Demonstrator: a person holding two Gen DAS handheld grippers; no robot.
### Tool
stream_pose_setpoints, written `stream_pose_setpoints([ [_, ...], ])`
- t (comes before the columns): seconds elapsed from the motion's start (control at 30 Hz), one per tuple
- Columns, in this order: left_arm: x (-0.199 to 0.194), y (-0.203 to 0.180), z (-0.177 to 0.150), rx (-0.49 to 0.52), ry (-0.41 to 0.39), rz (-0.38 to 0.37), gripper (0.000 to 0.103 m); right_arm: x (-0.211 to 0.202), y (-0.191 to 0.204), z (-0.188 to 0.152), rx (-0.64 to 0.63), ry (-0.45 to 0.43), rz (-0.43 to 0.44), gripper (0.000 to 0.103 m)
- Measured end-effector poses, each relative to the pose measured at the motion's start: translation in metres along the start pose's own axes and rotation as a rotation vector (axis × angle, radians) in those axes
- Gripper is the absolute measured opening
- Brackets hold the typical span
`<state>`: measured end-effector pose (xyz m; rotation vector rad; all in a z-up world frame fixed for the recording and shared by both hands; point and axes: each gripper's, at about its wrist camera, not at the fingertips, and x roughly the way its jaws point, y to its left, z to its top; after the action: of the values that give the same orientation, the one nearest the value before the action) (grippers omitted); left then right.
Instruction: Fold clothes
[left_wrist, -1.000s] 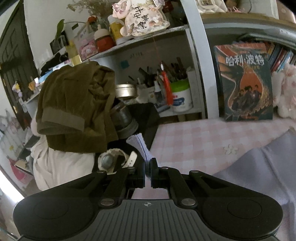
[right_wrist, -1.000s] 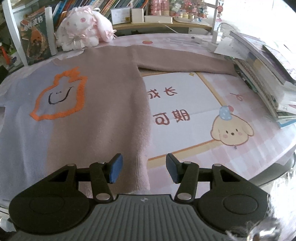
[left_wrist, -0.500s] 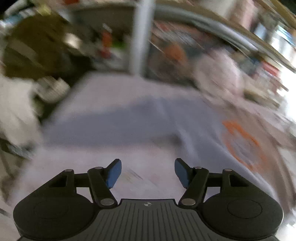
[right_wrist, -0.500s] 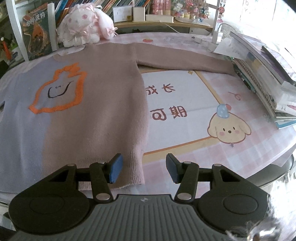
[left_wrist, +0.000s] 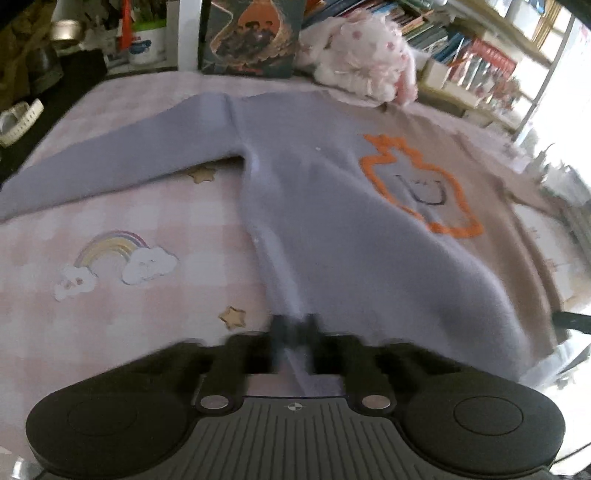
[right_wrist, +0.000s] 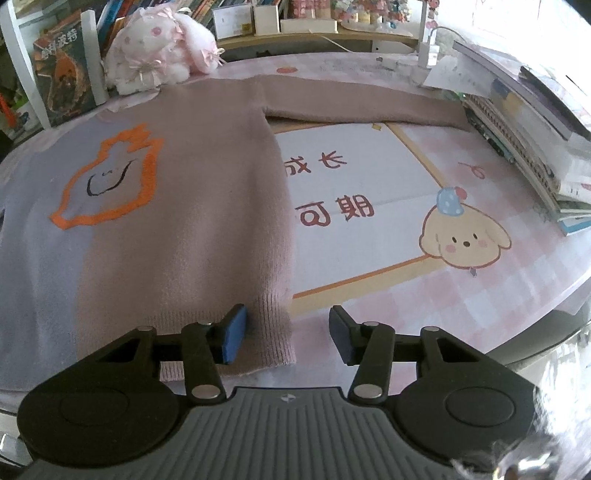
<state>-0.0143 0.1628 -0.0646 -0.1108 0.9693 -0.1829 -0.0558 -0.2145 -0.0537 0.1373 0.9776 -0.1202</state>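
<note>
A knit sweater (left_wrist: 332, 221), lilac on one half and mauve on the other, with an orange outline figure, lies flat on the table. My left gripper (left_wrist: 294, 328) is shut on its lilac hem corner, and the cloth runs between the blurred fingers. In the right wrist view the sweater (right_wrist: 184, 221) fills the left side. My right gripper (right_wrist: 286, 332) straddles the mauve ribbed hem corner. Its jaws are closing, and the blue pads stand clear of the cloth.
The pink checked tablecloth (right_wrist: 406, 295) has cartoon prints. A plush toy (right_wrist: 159, 59) and an upright book (right_wrist: 66, 85) stand behind the sweater's collar. A stack of books (right_wrist: 535, 147) lines the right edge. A white watch (left_wrist: 18, 118) lies at the far left.
My left gripper swung from the shelf side over to the sweater, opened on the way, and is now shut on the lilac hem corner. The right gripper's jaws narrowed slightly; it barely moved.
</note>
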Motion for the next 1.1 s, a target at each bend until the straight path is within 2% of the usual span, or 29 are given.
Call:
stream_pose_setpoints([
  [0.07, 0.001, 0.002, 0.002, -0.006, -0.002, 0.002, 0.004, 0.0, -0.001, -0.001, 0.013, 0.003, 0.018, 0.036],
  [0.13, 0.002, 0.004, 0.004, -0.005, -0.004, 0.016, 0.004, -0.002, 0.002, -0.001, 0.006, 0.01, 0.051, 0.016],
  [0.27, 0.002, 0.009, 0.007, -0.002, -0.01, 0.045, 0.004, -0.004, 0.012, -0.003, -0.019, 0.032, 0.118, 0.01],
  [0.33, 0.0, 0.006, 0.006, 0.018, -0.01, 0.051, 0.004, -0.006, 0.02, -0.007, -0.057, 0.027, 0.117, 0.009],
  [0.43, -0.003, 0.002, 0.003, 0.038, -0.006, 0.051, 0.004, -0.008, 0.024, -0.008, -0.096, 0.013, 0.086, 0.009],
  [0.57, -0.002, -0.002, 0.0, 0.058, -0.008, 0.057, 0.004, -0.007, 0.014, -0.007, -0.065, 0.012, 0.068, 0.009],
  [0.8, -0.002, 0.005, 0.0, 0.029, -0.009, 0.036, 0.005, -0.007, 0.02, -0.008, -0.11, 0.009, 0.049, 0.009],
  [0.97, -0.005, 0.002, -0.002, 0.024, -0.03, 0.04, 0.008, -0.007, 0.019, -0.007, -0.087, 0.013, 0.044, 0.011],
  [1.0, -0.006, 0.001, -0.002, 0.023, -0.039, 0.042, 0.01, -0.007, 0.02, -0.007, -0.083, 0.012, 0.039, 0.013],
  [1.07, -0.01, -0.001, -0.004, 0.02, -0.055, 0.046, 0.013, -0.01, 0.022, -0.006, -0.073, 0.003, 0.027, 0.026],
  [1.1, -0.011, -0.002, -0.005, 0.023, -0.06, 0.05, 0.019, -0.013, 0.024, -0.005, -0.071, -0.006, 0.025, 0.04],
])
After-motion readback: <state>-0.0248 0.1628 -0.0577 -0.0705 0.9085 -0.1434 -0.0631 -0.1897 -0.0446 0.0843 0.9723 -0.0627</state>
